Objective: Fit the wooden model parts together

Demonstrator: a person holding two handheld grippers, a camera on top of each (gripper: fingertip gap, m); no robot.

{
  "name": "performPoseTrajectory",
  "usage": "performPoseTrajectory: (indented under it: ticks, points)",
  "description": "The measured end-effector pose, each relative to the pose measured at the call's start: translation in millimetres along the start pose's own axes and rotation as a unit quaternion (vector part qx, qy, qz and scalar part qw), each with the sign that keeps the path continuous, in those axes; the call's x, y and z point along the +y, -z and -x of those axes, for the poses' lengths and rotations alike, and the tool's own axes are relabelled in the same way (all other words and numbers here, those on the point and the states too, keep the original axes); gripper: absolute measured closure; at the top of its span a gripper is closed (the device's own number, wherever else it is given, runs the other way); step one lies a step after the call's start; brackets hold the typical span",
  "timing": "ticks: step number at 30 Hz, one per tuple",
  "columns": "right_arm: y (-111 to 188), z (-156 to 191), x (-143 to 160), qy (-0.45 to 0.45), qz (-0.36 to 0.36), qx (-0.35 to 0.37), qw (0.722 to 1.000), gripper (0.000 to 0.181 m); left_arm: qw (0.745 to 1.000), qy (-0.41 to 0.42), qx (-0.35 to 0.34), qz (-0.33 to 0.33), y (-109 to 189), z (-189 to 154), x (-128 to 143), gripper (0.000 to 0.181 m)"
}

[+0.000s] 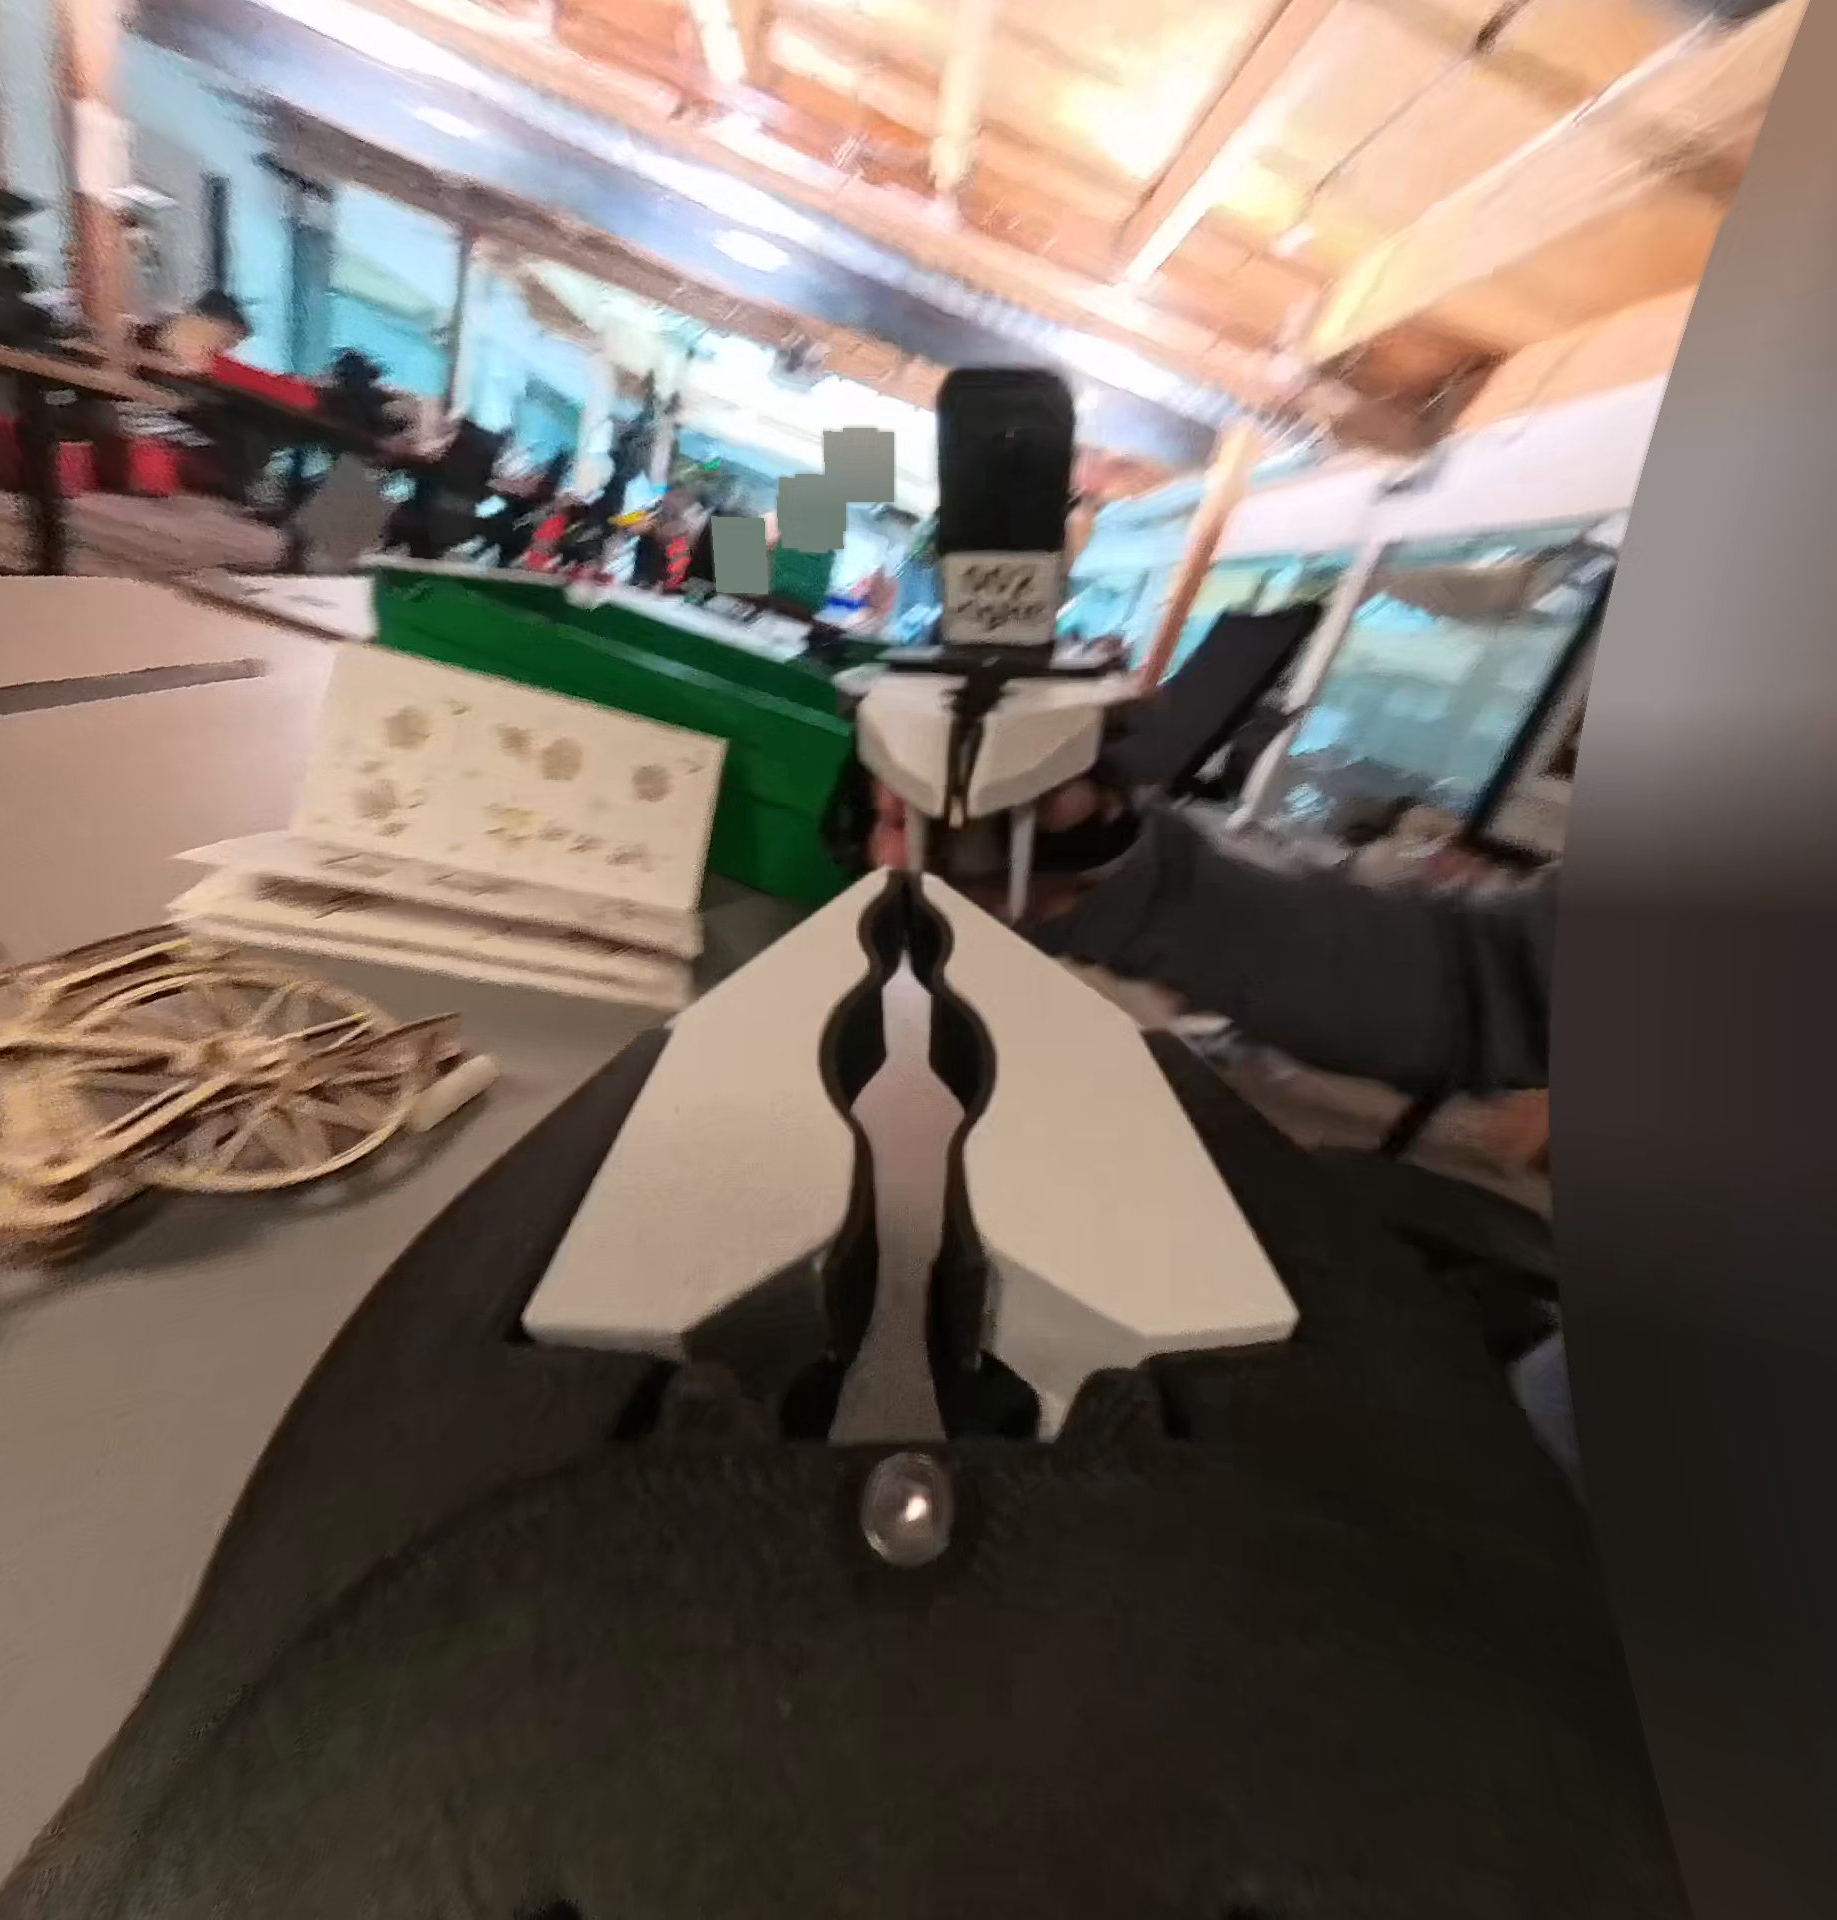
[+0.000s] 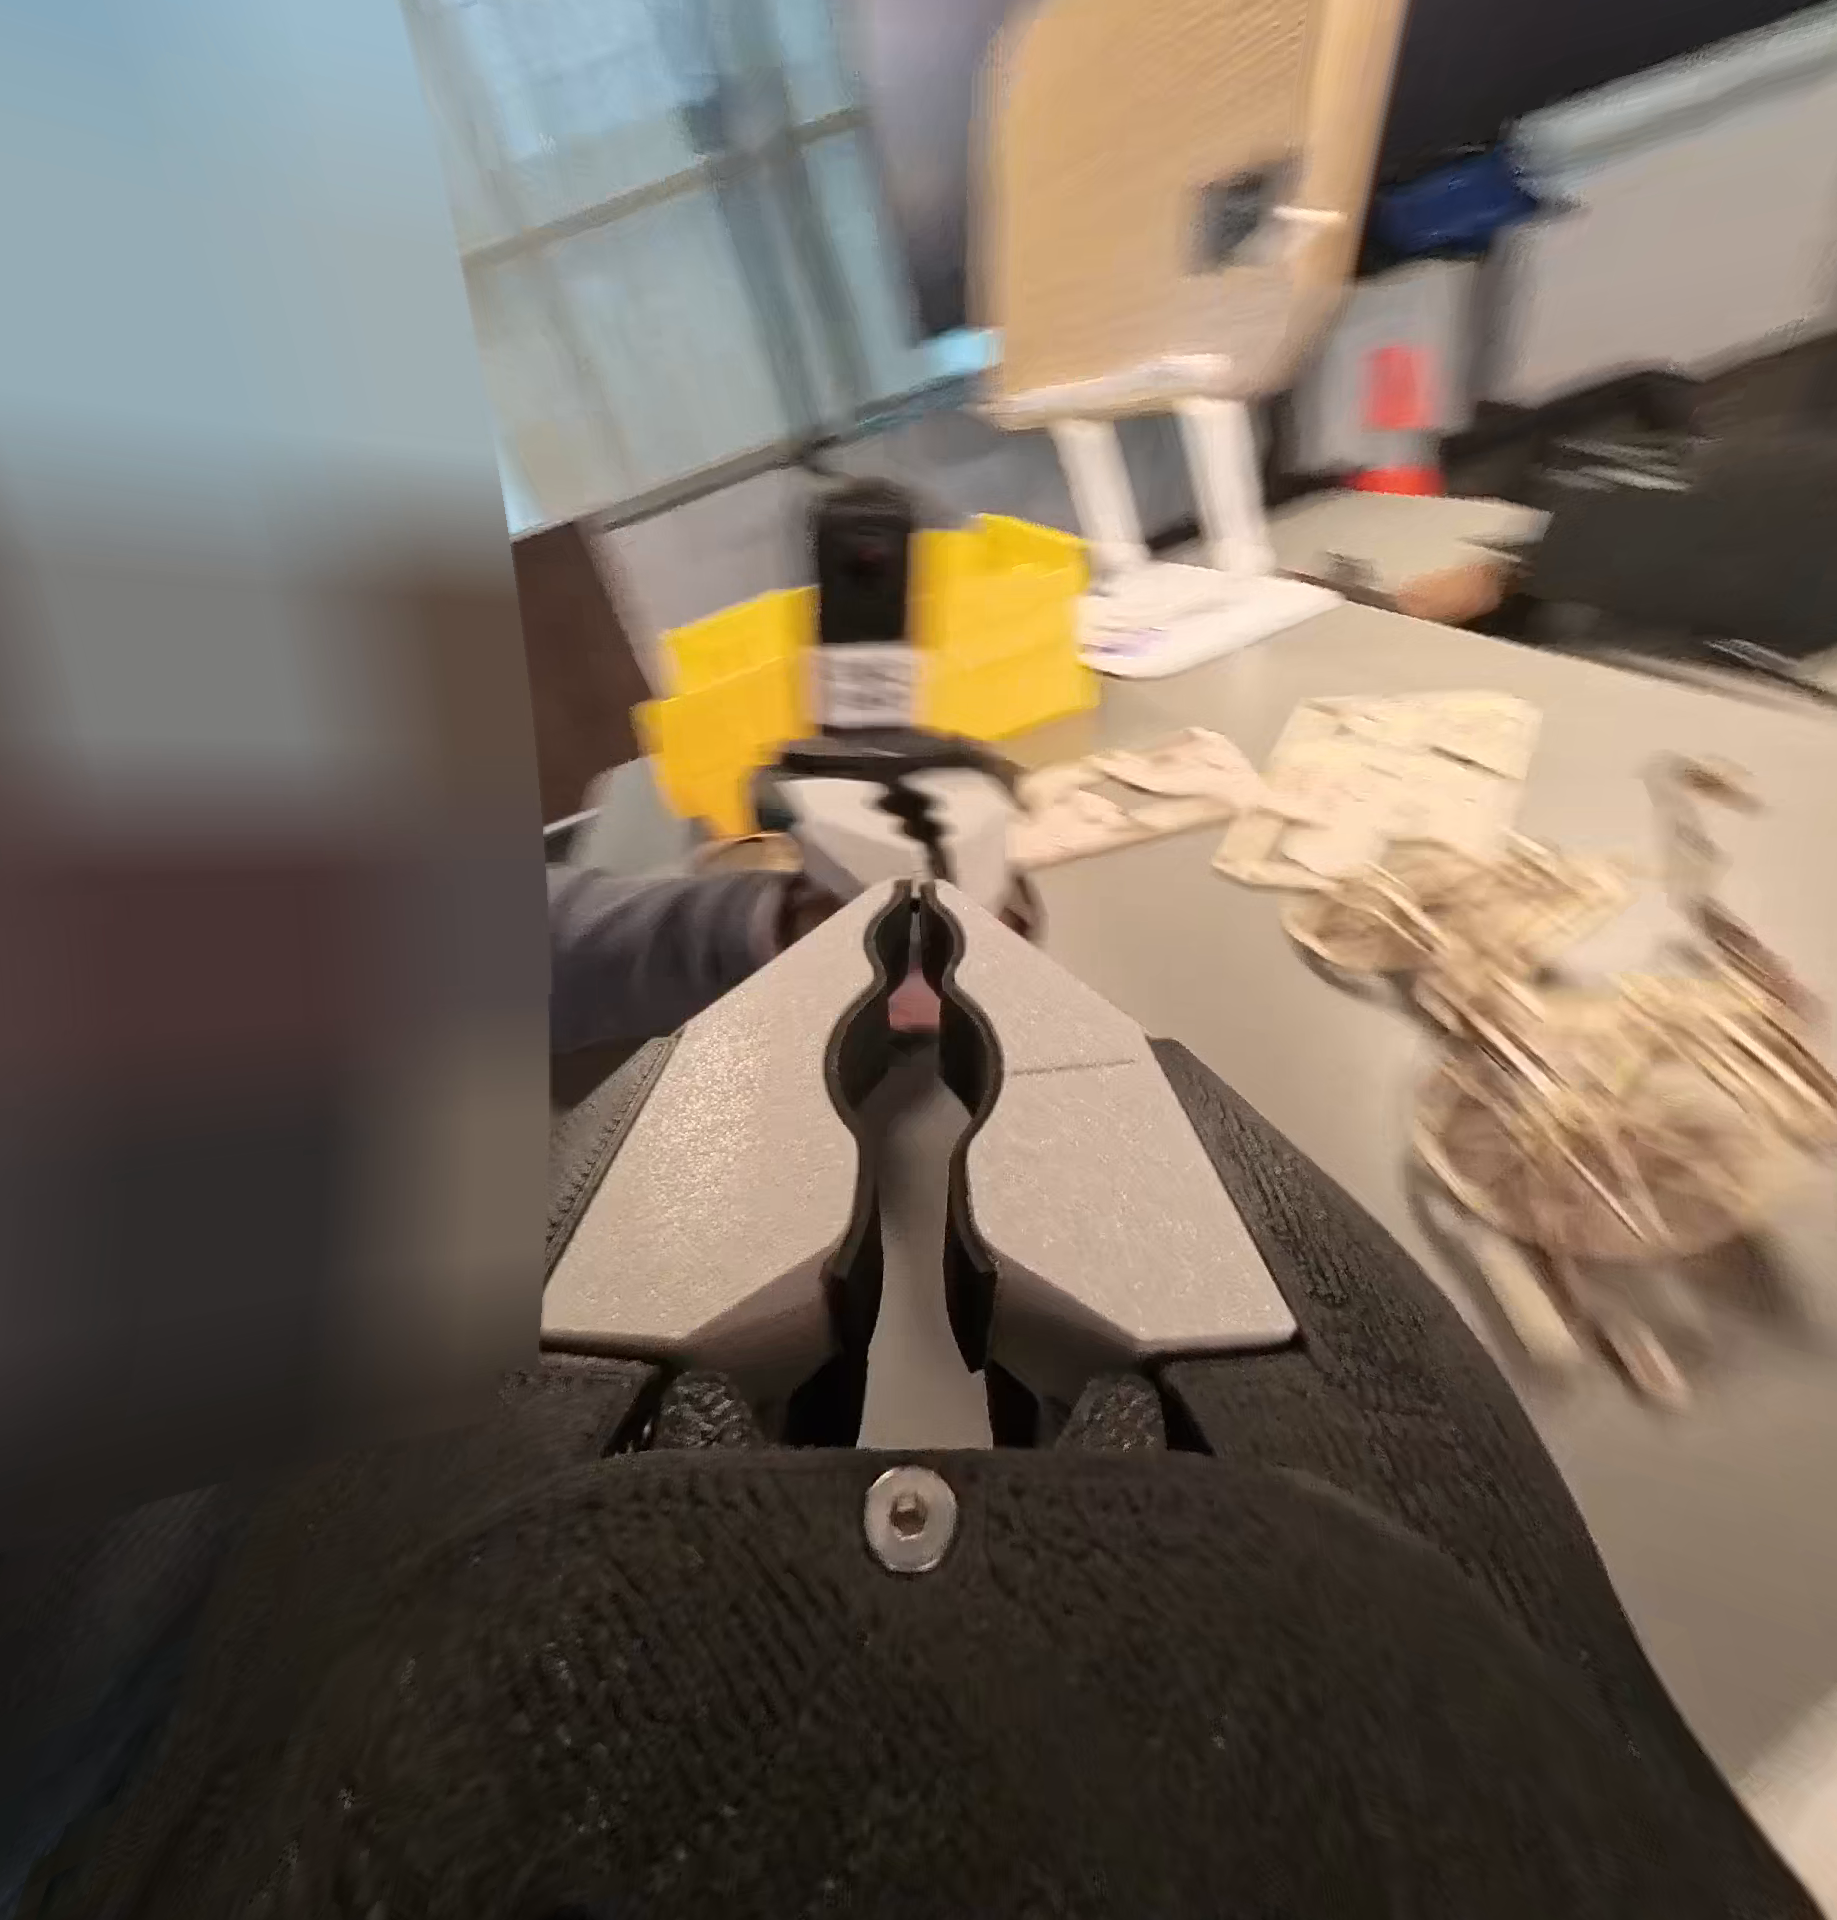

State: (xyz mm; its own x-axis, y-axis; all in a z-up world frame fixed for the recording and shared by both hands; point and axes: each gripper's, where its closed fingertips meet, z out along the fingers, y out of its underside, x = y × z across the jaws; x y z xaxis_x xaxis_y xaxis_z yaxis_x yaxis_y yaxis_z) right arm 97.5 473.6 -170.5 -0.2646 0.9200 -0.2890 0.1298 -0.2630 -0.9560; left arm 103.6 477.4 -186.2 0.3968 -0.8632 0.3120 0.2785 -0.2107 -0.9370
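Observation:
The wooden model (image 1: 197, 1081), pale with spoked wheels, lies on the grey table (image 1: 114, 1455) to the left of my left gripper (image 1: 909, 885). That gripper is shut with nothing seen between its fingers. My right gripper (image 2: 916, 889) is also shut and looks empty. The two grippers point at each other, tips close together above the table; each shows in the other's view, the right gripper (image 1: 961, 748) and the left gripper (image 2: 919, 821). In the right wrist view the model (image 2: 1579, 1049) lies to the right, blurred. Both views are smeared by motion.
Flat sheets of wooden parts (image 1: 498, 821) are stacked behind the model and also show in the right wrist view (image 2: 1392, 769). A green crate (image 1: 623, 675) stands farther back. Yellow bins (image 2: 997, 623) and a chair (image 2: 1153, 260) stand beyond the table (image 2: 1153, 935). A dark sleeve (image 1: 1309, 977) reaches in.

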Motion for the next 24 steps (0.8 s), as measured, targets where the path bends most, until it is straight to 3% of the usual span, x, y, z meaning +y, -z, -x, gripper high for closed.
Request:
performPoseTrajectory:
  ticks: [1, 2, 7, 12, 15, 20, 24]
  points:
    - [5, -8, 3, -0.008, 0.001, 0.029, 1.000, 0.181, 0.999, -0.015, -0.025, 0.027, 0, 6, 6, 0.181]
    - [11, -16, 9, -0.016, 0.006, 0.061, 0.998, 0.181, 0.997, -0.022, -0.040, 0.060, -2, 9, 14, 0.181]
    - [42, -36, 58, -0.060, 0.067, 0.181, 0.979, 0.181, 0.966, -0.009, -0.075, 0.247, -15, 17, 77, 0.137]
    - [56, -30, 75, -0.138, 0.035, 0.167, 0.976, 0.181, 0.930, 0.006, -0.118, 0.347, -20, 14, 110, 0.126]
    - [60, -29, 76, -0.168, 0.015, 0.144, 0.975, 0.181, 0.911, -0.002, -0.145, 0.386, -20, 14, 123, 0.125]
    - [65, -32, 76, -0.165, 0.019, 0.146, 0.975, 0.181, 0.915, 0.033, -0.118, 0.383, -28, -4, 127, 0.125]
    - [64, -29, 76, -0.097, 0.045, 0.139, 0.985, 0.181, 0.924, 0.063, -0.091, 0.365, -33, -15, 126, 0.129]
